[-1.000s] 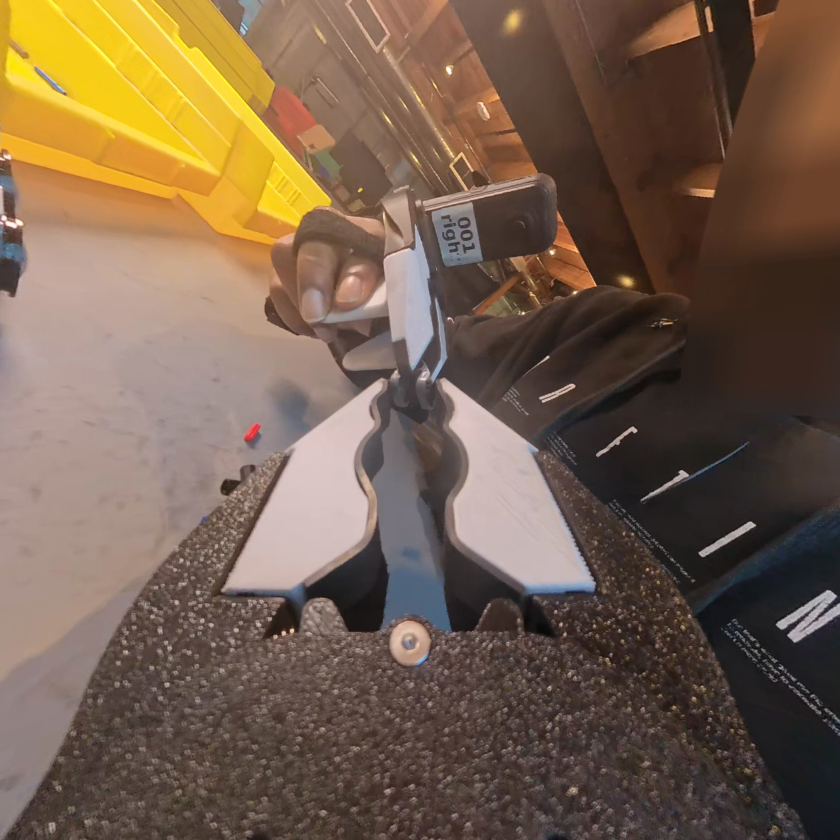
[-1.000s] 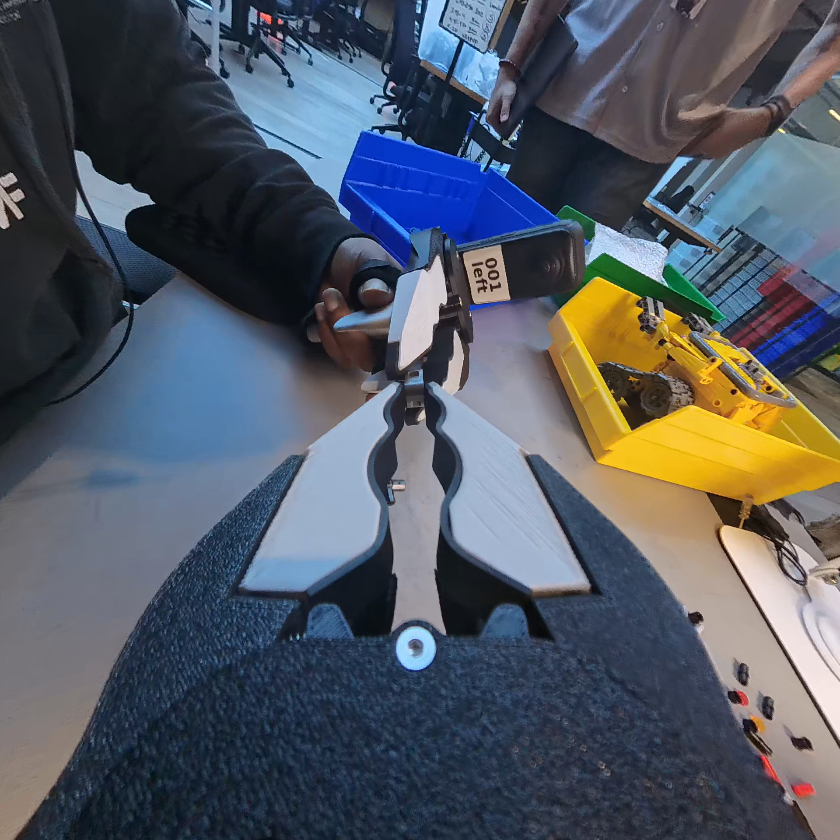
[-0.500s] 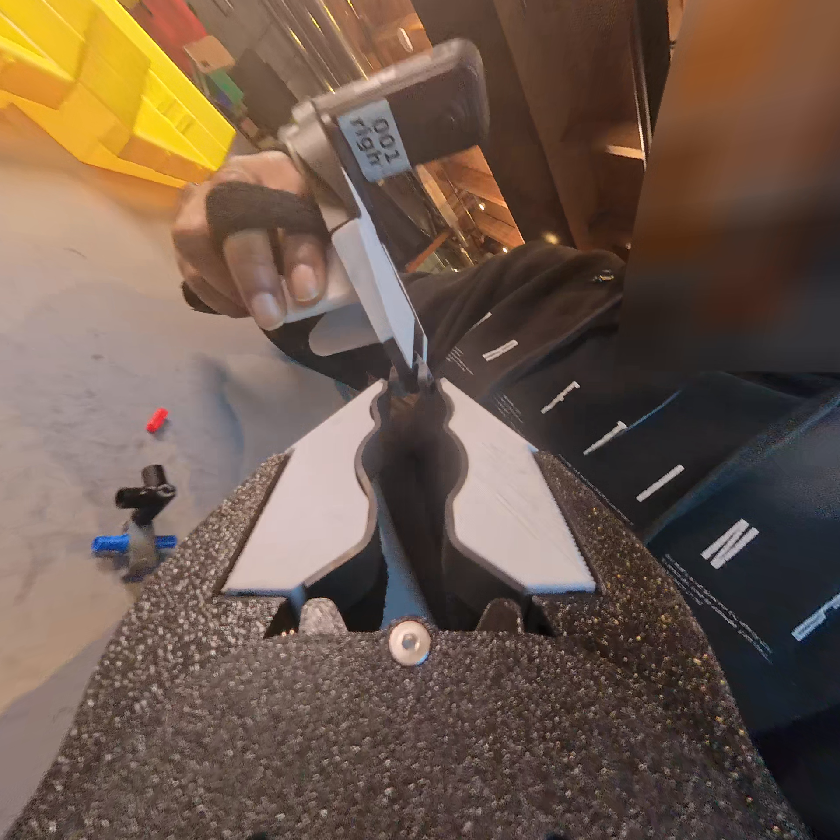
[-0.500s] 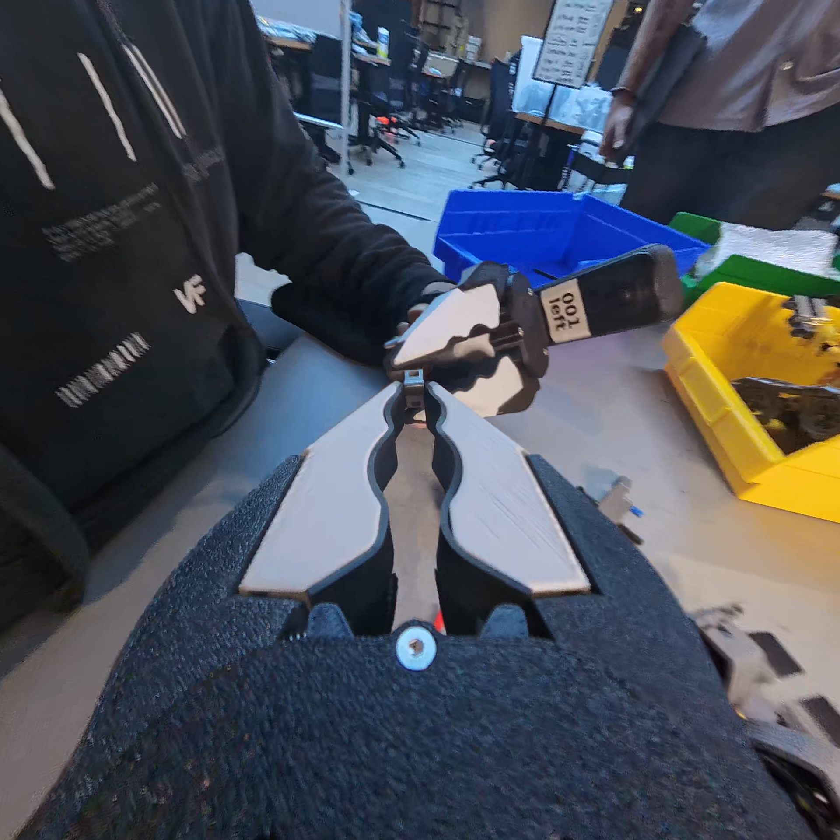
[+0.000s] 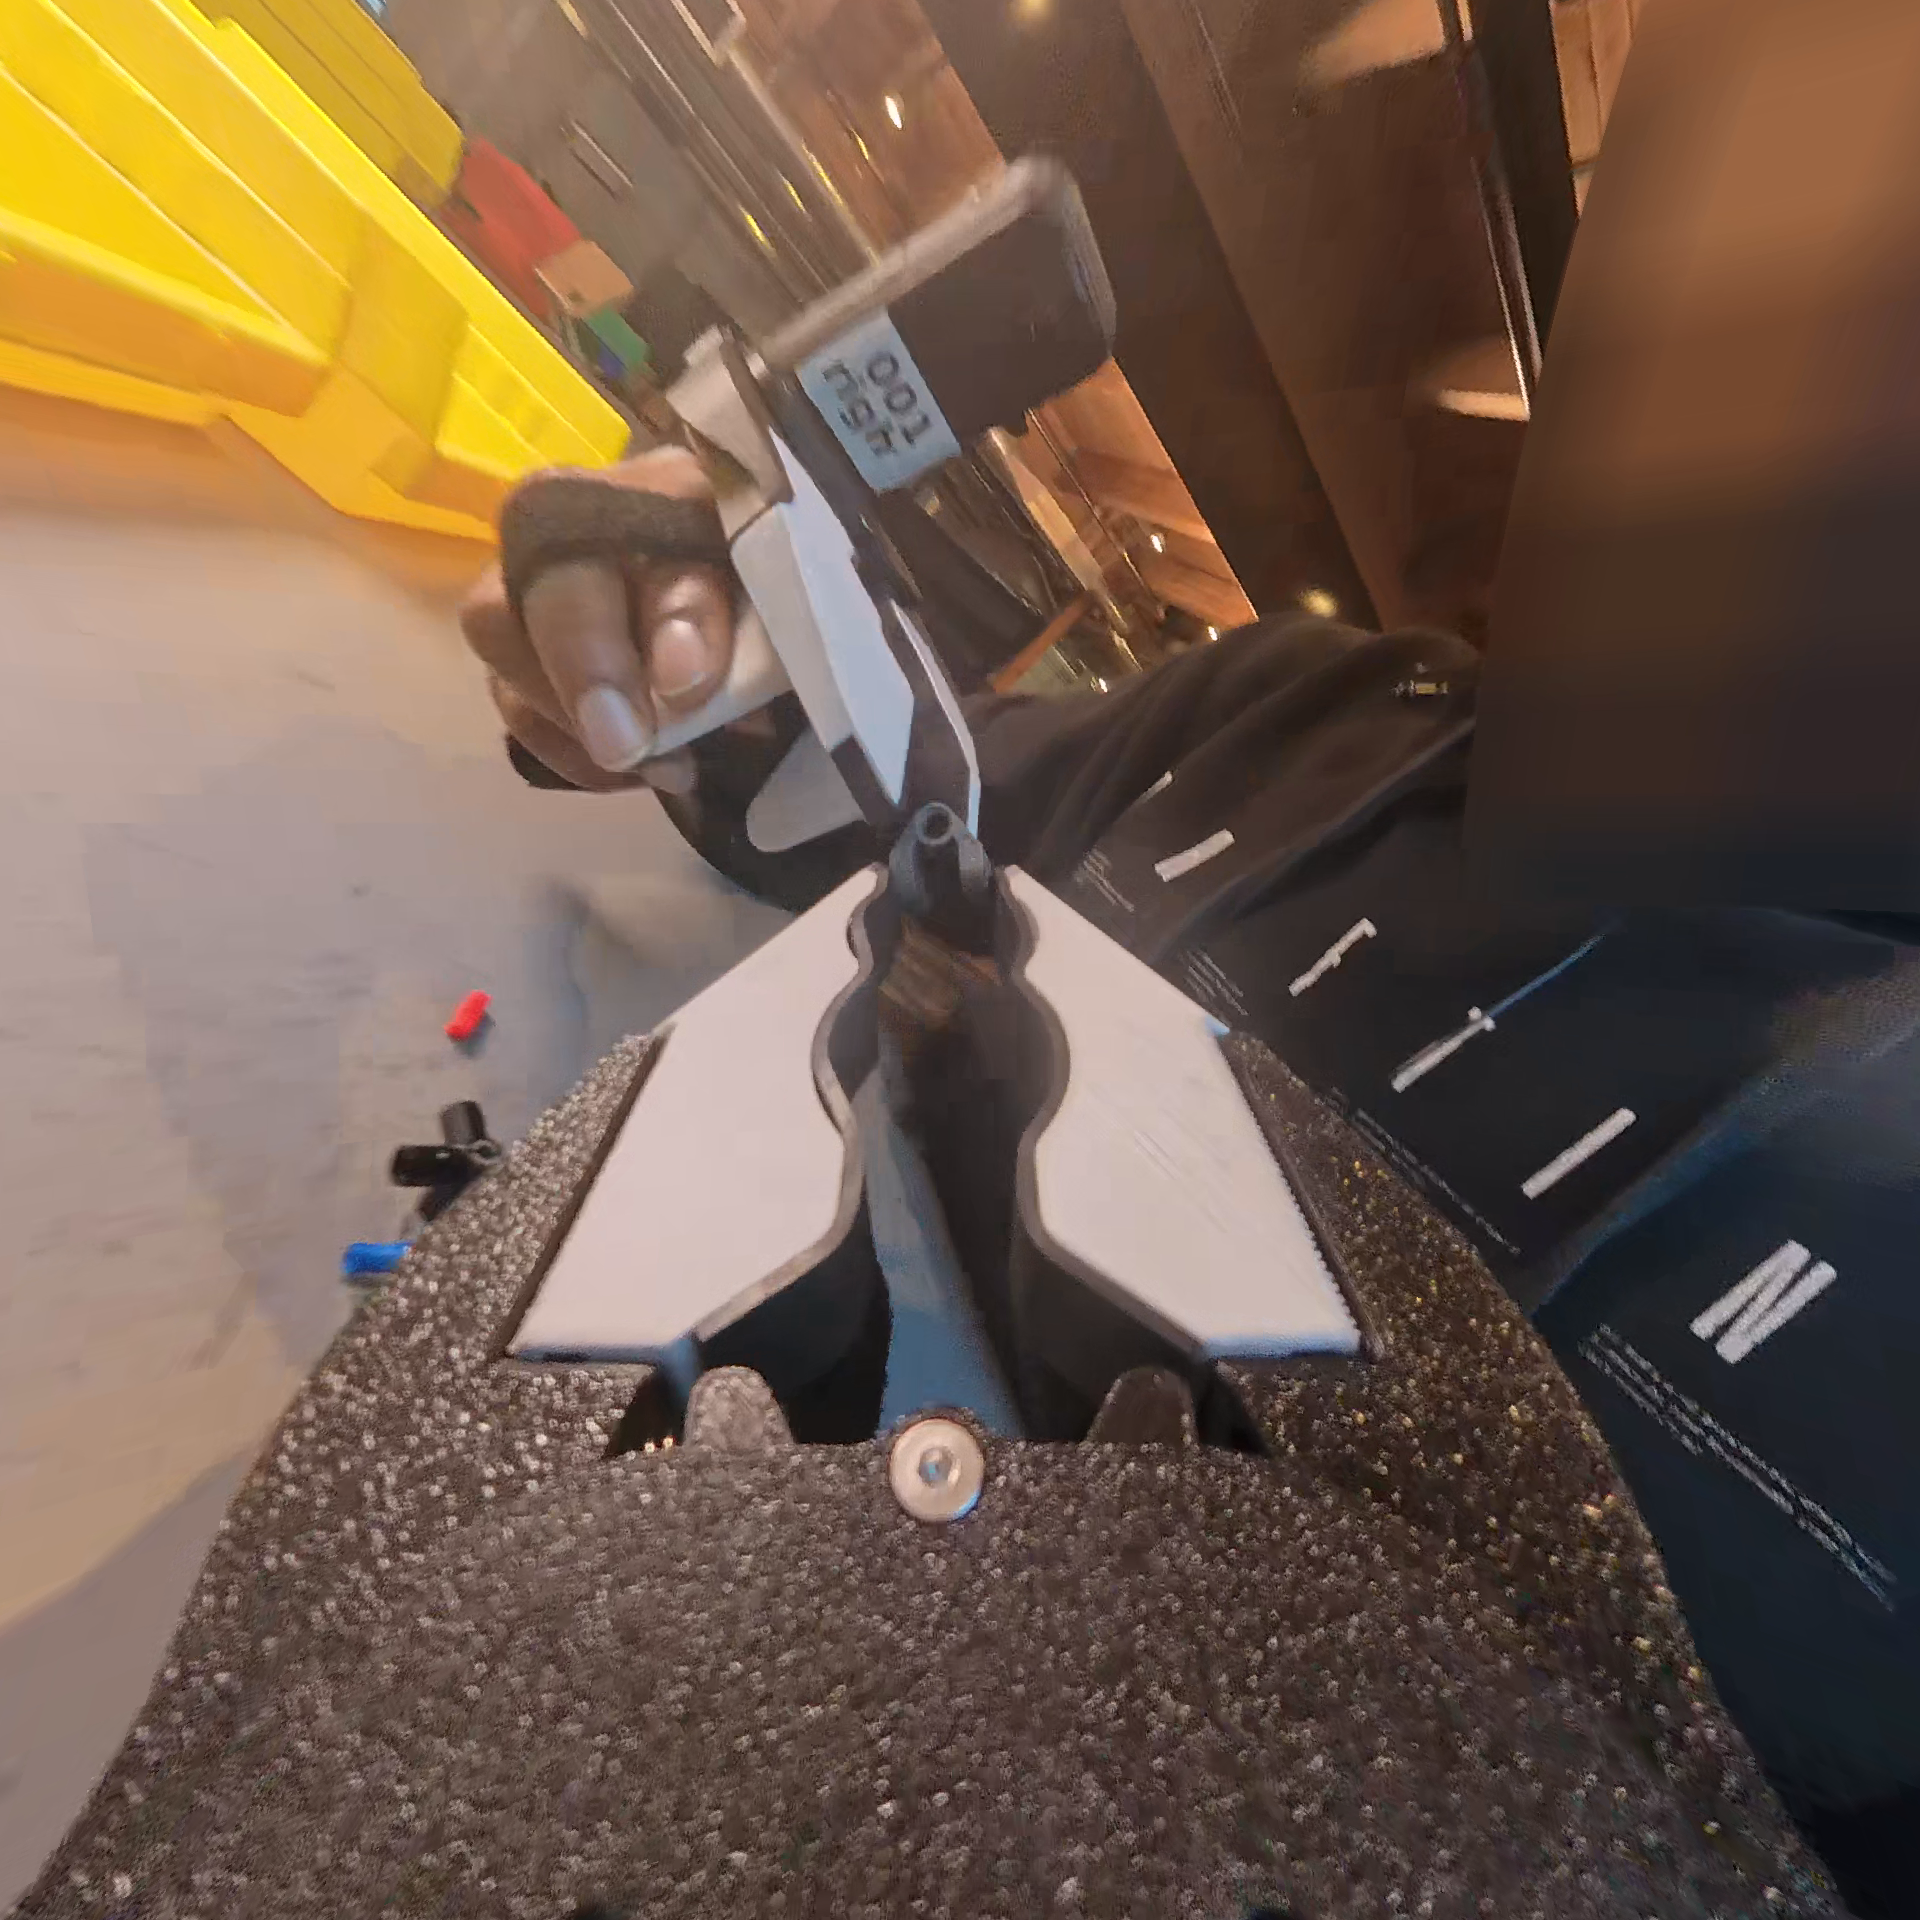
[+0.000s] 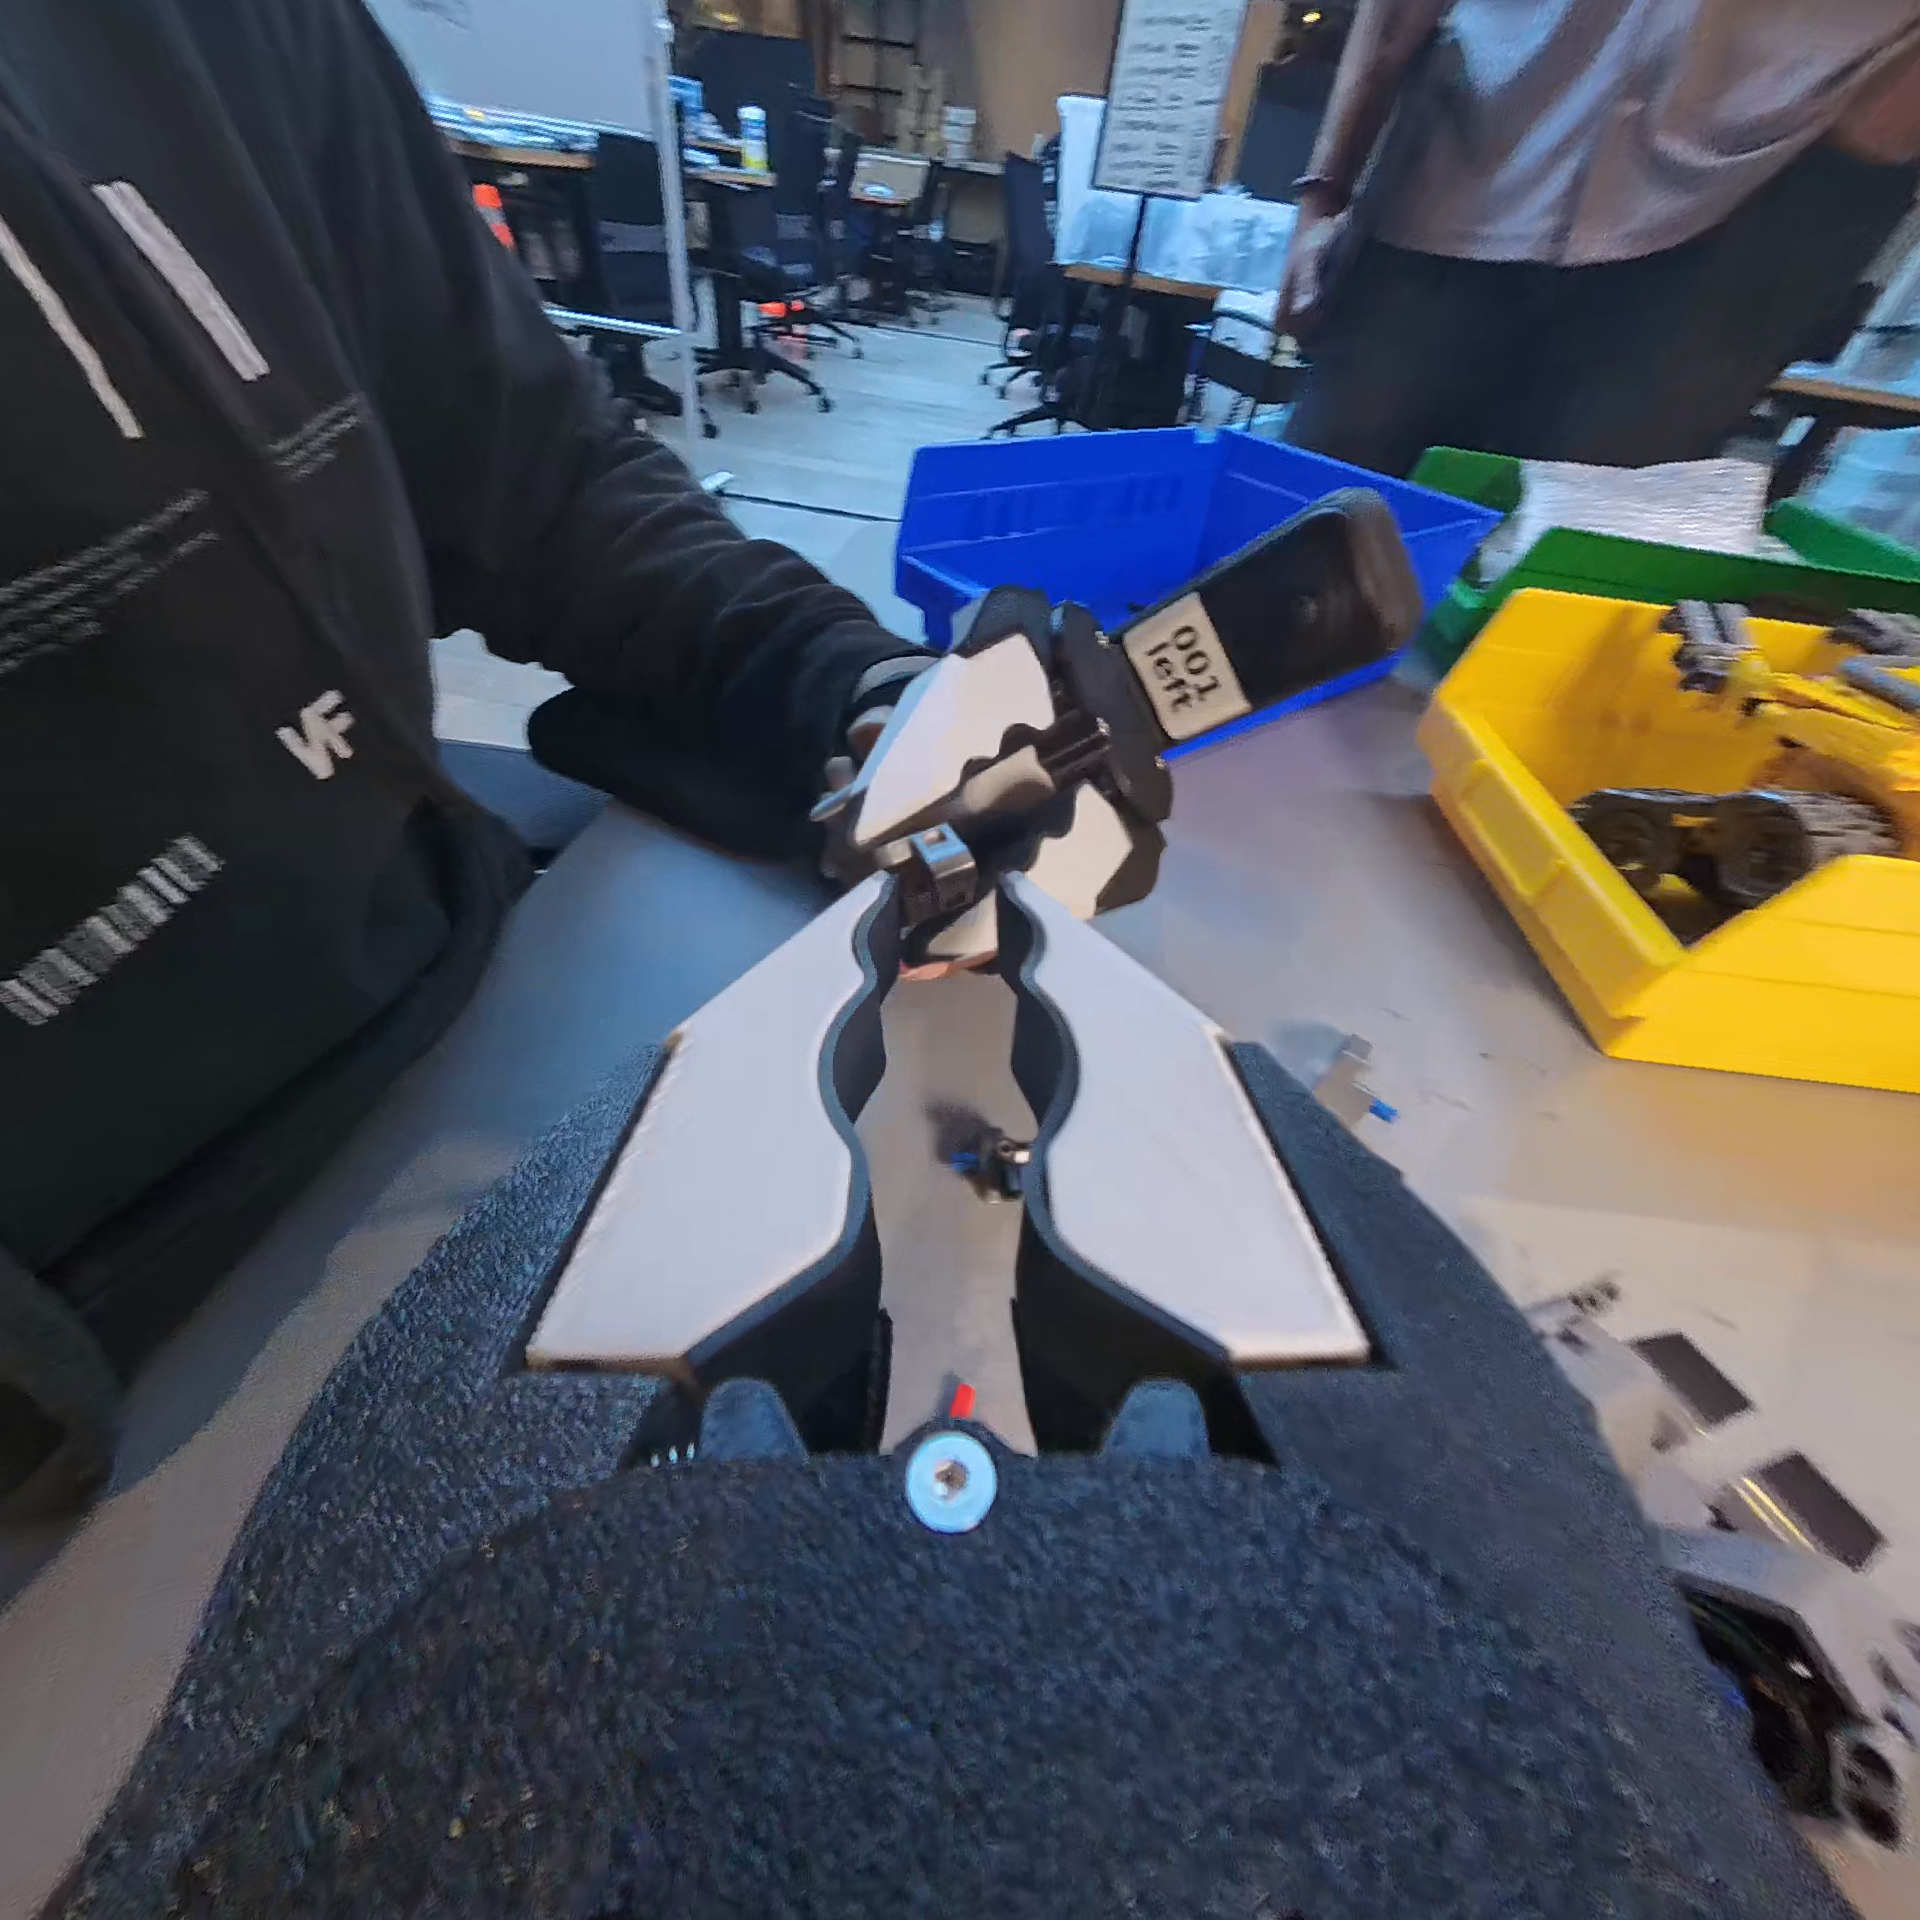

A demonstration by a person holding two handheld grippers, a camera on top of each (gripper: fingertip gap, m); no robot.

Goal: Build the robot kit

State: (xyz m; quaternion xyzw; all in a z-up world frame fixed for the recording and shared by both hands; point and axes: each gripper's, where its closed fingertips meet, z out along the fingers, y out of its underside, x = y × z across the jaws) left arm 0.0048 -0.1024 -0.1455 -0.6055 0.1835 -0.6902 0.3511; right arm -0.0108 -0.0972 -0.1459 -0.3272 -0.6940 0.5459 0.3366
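Above the grey table (image 6: 1299,935), both grippers are meeting tip to tip on one small dark grey connector piece (image 5: 935,857). The left gripper (image 5: 940,894) is pinching it, jaws nearly closed. The right gripper (image 6: 940,894) is clamping the same piece from the opposite side. A yellow bin (image 6: 1558,831) is sitting nearby.

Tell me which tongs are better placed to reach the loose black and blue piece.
Probably the right tongs: the black and blue piece lies straight ahead between their fingers, but off to the side of the left tongs. Both are shut on a small dark part.
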